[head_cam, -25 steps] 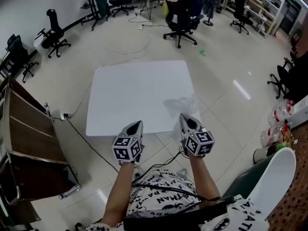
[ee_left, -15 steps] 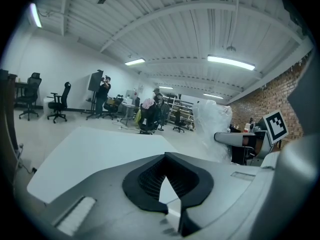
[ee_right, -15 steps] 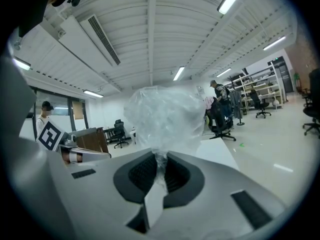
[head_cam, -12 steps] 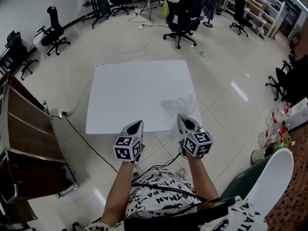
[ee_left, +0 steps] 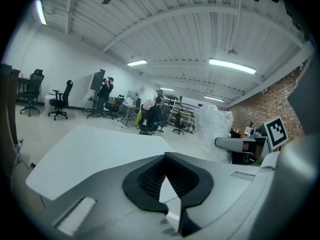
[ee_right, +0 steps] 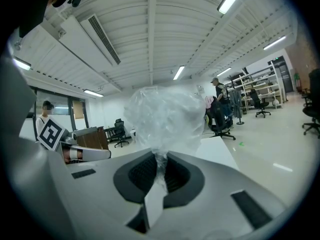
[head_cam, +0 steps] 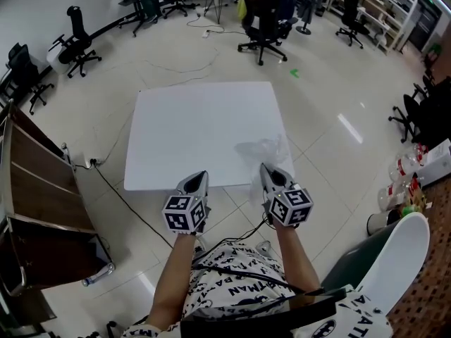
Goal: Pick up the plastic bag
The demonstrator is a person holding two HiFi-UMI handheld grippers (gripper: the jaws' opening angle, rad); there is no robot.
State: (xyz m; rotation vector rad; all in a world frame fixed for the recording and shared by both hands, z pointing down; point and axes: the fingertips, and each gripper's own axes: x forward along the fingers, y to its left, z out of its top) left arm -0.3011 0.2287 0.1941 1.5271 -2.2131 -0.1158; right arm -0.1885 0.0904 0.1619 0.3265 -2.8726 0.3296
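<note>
White square counter (head_cam: 204, 129) sits low on a pale tiled floor (head_cam: 338, 97), with a black cable (head_cam: 120, 194) crossing the tiles off its near-left corner. Wooden shelf unit (head_cam: 28, 182) at far left. Black office chair (head_cam: 262, 27) beyond the far edge, second chair (head_cam: 76, 37) upper left, and what look like bottles (head_cam: 393, 194) at right.

Even, bright indoor light comes from long strip lights (ee_left: 232, 65) on the ceiling, seen plainly in both gripper views. In the head view they leave pale streaks of glare on the glossy floor (head_cam: 350, 129). The white table (head_cam: 204, 118) is nearly washed out, and shadows are soft and faint. Light shines through the clear plastic bag (ee_right: 165, 115). Both gripper views bend strongly towards the edges and end in black corners. The head view curves the room too, yet stays sharp.
</note>
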